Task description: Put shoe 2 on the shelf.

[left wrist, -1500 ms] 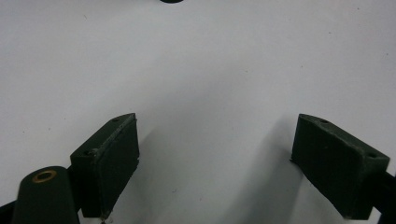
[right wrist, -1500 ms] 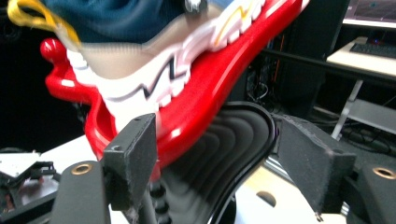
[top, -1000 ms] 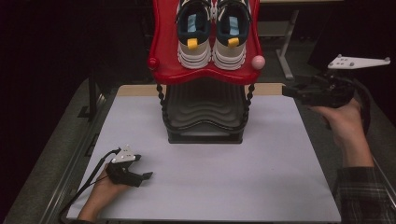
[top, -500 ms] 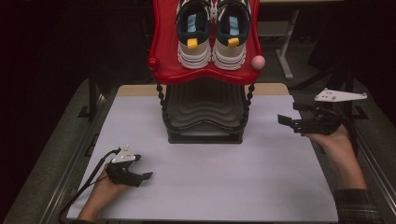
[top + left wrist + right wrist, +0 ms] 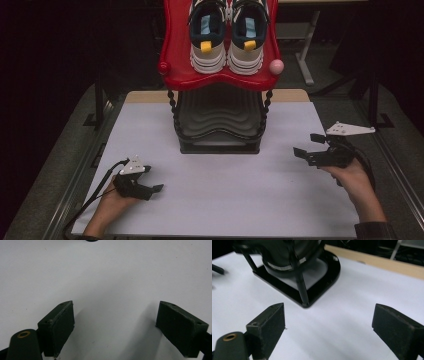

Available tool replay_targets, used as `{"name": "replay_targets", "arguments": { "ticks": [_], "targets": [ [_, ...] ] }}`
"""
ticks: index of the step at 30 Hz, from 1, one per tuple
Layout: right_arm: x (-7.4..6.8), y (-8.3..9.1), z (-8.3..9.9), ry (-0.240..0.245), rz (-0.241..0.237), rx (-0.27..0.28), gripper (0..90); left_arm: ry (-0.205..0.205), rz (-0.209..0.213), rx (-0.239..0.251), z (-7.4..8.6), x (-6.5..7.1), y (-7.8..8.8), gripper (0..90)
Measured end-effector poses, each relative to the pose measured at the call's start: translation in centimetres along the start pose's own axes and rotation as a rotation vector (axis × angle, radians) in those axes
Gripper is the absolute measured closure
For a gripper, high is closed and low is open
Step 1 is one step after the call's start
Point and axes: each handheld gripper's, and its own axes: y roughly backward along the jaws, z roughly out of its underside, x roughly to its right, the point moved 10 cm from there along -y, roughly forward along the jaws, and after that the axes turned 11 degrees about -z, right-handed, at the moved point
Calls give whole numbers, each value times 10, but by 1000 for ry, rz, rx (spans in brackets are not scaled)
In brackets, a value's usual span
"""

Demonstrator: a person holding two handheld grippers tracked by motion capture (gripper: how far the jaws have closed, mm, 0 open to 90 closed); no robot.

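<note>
A pair of white and navy sneakers (image 5: 226, 40) stands heels toward me on the red top shelf (image 5: 176, 55) of a black rack (image 5: 220, 125) at the back middle of the table. My left gripper (image 5: 155, 178) rests on the white tabletop at the front left, jaws wide apart and empty; its black pads (image 5: 57, 325) frame bare table around the left gripper (image 5: 115, 325). My right gripper (image 5: 303, 144) hovers low at the right, pointing toward the rack. Its jaws have just been opening, with nothing between them. Beyond the right gripper (image 5: 328, 327) lies the rack's black base (image 5: 322, 282).
A white sheet (image 5: 225, 200) covers the table, with a wooden strip (image 5: 290, 95) along the back edge. A pink knob (image 5: 276, 66) and a red knob (image 5: 164, 68) stick out from the shelf's front corners. Metal rails (image 5: 80, 170) run along both sides.
My right gripper has come down from beside the rack's shelf level to just above the table at the right, and its jaws have spread wider. The left gripper has stayed put.
</note>
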Motion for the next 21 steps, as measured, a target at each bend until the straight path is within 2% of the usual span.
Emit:
{"name": "replay_targets", "arguments": {
  "ticks": [1, 3, 4, 5, 6, 7, 8, 21],
  "targets": [
    [2, -2, 11, -7, 13, -16, 108, 0, 0, 0, 0, 0, 0, 141],
    [3, -4, 15, -10, 17, -21, 108, -1, 0, 0, 0, 0, 0, 141],
    [5, -7, 27, -25, 31, -37, 108, 0, 0, 0, 0, 0, 0, 141],
    [5, -7, 27, -25, 31, -37, 108, 0, 0, 0, 0, 0, 0, 141],
    [7, -10, 38, -36, 39, -49, 105, 0, 0, 0, 0, 0, 0, 141],
    [7, -10, 38, -36, 39, -49, 105, 0, 0, 0, 0, 0, 0, 141],
    [8, -13, 48, -44, 46, -67, 105, 0, 0, 0, 0, 0, 0, 141],
    [13, -25, 88, -53, 83, -179, 104, 1, 0, 1, 0, 0, 0, 141]
  ]
}}
